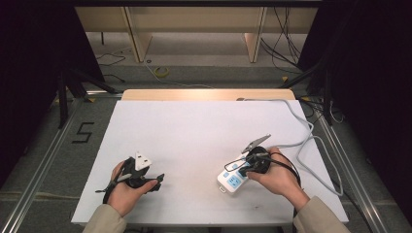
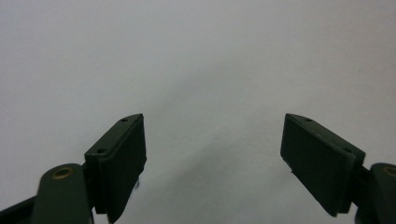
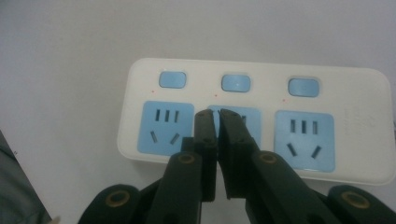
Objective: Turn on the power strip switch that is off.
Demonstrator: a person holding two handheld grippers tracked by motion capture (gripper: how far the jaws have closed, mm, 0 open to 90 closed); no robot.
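A white power strip (image 1: 232, 180) (image 3: 252, 88) with three blue sockets and three blue switches lies flat near the table's front right. My right gripper (image 1: 242, 168) (image 3: 215, 113) hovers over its middle socket, tips pointing down at it. Its jaws stand only a narrow slit apart and nothing is between them. At the front left, my left gripper (image 1: 158, 181) (image 2: 212, 122) rests low over the bare white tabletop (image 2: 196, 56). Its jaws are spread wide and empty.
The strip's grey cable (image 1: 302, 127) loops along the right side of the white table (image 1: 194, 126) and runs off its far edge. Metal rails flank the table; wooden furniture legs and loose cables are on the floor beyond.
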